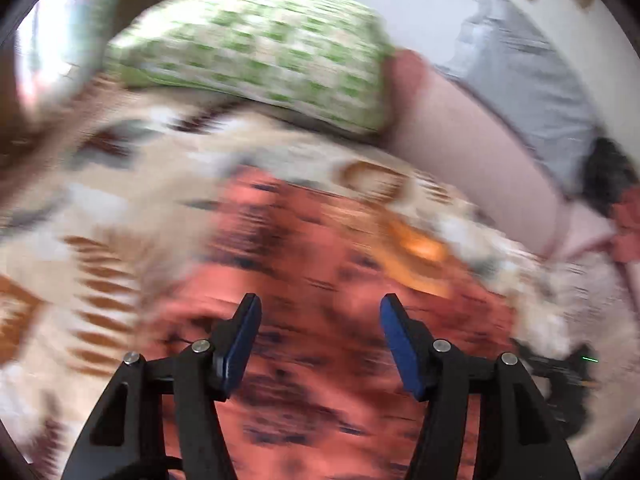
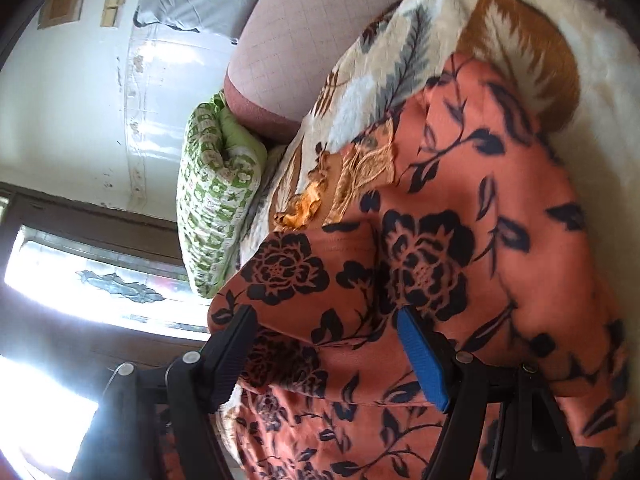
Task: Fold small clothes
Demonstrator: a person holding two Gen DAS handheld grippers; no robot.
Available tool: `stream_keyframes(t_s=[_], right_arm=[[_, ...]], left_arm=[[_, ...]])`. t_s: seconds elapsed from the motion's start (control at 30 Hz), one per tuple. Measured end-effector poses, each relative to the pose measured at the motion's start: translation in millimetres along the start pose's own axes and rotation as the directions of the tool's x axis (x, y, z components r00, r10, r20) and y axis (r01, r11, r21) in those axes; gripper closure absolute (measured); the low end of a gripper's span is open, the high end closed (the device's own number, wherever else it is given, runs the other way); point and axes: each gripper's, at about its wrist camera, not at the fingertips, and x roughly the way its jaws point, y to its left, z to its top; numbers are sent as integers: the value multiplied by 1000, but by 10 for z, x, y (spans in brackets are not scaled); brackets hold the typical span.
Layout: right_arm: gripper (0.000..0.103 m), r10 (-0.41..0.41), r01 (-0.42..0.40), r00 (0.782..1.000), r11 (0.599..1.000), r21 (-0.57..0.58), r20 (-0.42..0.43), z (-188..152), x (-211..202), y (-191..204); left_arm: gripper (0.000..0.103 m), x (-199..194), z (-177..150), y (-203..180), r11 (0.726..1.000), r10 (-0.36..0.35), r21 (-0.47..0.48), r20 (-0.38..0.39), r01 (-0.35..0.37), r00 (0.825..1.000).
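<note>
Orange floral garment [image 2: 460,240] beneath and between the gaping right hand-held gripper [image 2: 324,312].

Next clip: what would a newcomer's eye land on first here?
The salmon-orange cloth with black roses fills the middle of both views, spread on a cream leaf-patterned blanket. A green-and-white checked pillow lies at the bed's far end. Both the left claw and the right claw stand open over the cloth.
</note>
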Motion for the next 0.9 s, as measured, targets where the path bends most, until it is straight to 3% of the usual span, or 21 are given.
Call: stream_keyframes(t_s=[0.13,0.23,0.3,0.4,0.43,0.47,0.53,0.6,0.67,0.8,0.83,0.9], right_arm=[[27,65,-63,998,996,56,-22,-9,147,-18],[27,109,-106,994,991,86,-31,-17,213,8],[27,89,-88,996,994,58,-17,-14,191,60],[27,18,-18,1000,1000,1,7,-1,102,160],[27,-11,12,1000,1000,-27,15,-9,60,208],[27,-50,53,998,995,-83,38,-38,2,309],[27,-122,132,990,979,-154,73,-94,-51,484],[27,-180,194,980,957,-214,82,-135,-42,667],[27,-250,271,962,920,-283,108,-152,2,915],[27,-393,406,913,838,-364,112,-133,307,1485],[27,-436,445,893,808,-387,117,-131,399,1592],[27,-557,557,818,704,-441,143,-152,694,1822]], left_arm=[[41,147,-46,416,989,65,-137,23,-61,998],[41,300,-148,535,980,20,-200,33,-13,999],[41,404,-188,507,981,10,-192,25,-5,1000],[41,494,-211,414,988,34,-154,7,-32,999],[45,520,-199,374,989,44,-139,3,-43,999],[55,528,-195,363,991,55,-121,2,-54,998],[64,579,-155,347,991,84,-101,-3,-84,996],[71,637,-110,382,991,68,-117,-16,-69,998],[78,633,-87,433,990,38,-136,-19,-40,999],[78,669,-62,478,988,5,-153,-44,-12,999],[78,670,-62,483,987,1,-158,-45,-9,999],[78,667,-52,483,987,-3,-159,-50,-5,999]])
